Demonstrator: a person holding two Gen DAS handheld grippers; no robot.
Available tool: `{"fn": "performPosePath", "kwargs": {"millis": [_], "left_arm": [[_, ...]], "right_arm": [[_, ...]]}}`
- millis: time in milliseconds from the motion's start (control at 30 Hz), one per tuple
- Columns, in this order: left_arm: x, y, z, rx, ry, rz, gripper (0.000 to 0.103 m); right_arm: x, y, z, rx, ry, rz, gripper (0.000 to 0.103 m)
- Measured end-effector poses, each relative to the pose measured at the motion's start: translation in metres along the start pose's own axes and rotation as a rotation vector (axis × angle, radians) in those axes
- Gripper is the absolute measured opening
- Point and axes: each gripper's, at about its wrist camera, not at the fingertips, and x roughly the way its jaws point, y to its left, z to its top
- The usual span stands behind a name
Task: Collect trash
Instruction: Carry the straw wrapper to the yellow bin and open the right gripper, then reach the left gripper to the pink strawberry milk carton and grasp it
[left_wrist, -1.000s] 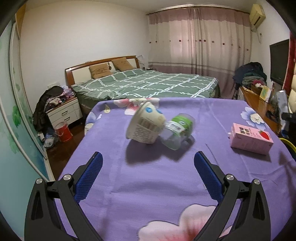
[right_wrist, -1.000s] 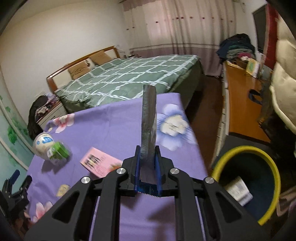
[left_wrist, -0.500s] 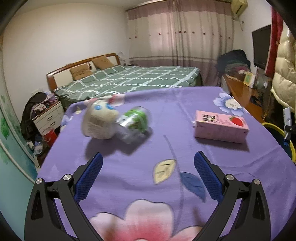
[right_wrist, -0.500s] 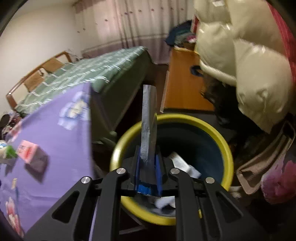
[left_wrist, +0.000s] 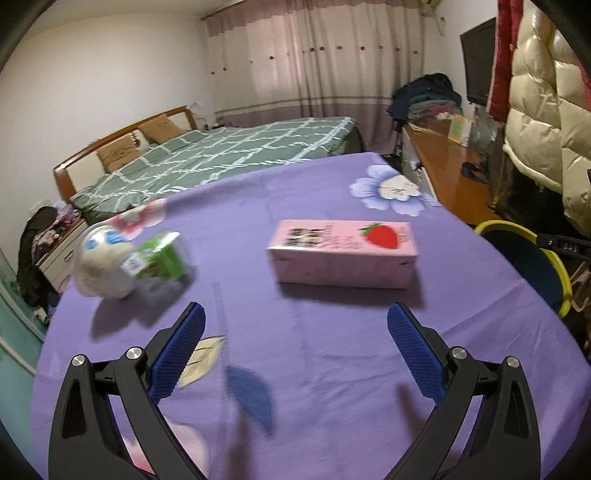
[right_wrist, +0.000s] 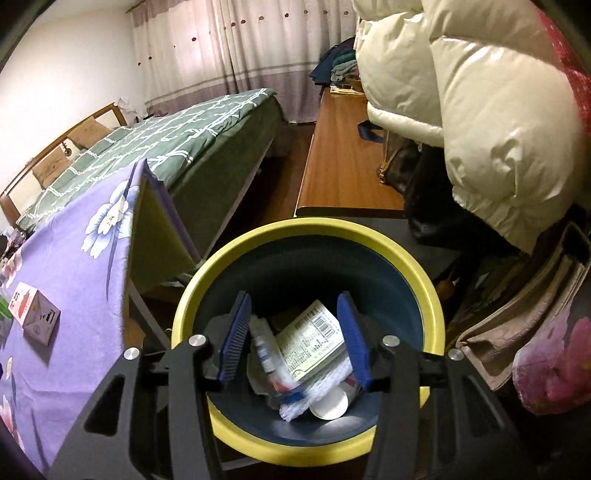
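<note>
A pink strawberry carton lies on the purple floral tablecloth, just ahead of my left gripper, which is open and empty. A white cup and a green-labelled clear container lie tipped together at the left. My right gripper is open and empty directly above the yellow-rimmed blue bin, which holds wrappers and packets. The carton also shows in the right wrist view.
The bin stands off the table's right edge. A wooden bench and a cream puffer jacket are behind it. A green bed is beyond the table. A nightstand is at the left.
My right gripper opened over the bin and the flat grey wrapper it held has dropped in. My left gripper swung right, from the cup and container toward the pink carton.
</note>
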Motion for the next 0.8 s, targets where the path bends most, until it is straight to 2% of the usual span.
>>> {"fn": "performPosePath", "kwargs": {"millis": [200, 467, 633, 800], "left_arm": [[0.022, -0.032, 0.018, -0.001, 0.038, -0.04, 0.097], [0.048, -0.049, 0.037, -0.022, 0.059, -0.022, 0.097], [0.051, -0.028, 0.036, -0.055, 0.074, 0.034, 0.097], [0.046, 0.022, 0.027, -0.127, 0.092, 0.107, 0.097]], "right_arm": [[0.003, -0.011, -0.002, 0.025, 0.008, 0.015, 0.047], [0.012, -0.015, -0.005, 0.037, 0.025, 0.044, 0.047], [0.014, -0.017, -0.004, 0.044, 0.027, 0.058, 0.047], [0.012, -0.02, -0.003, 0.057, 0.018, 0.063, 0.047]]}}
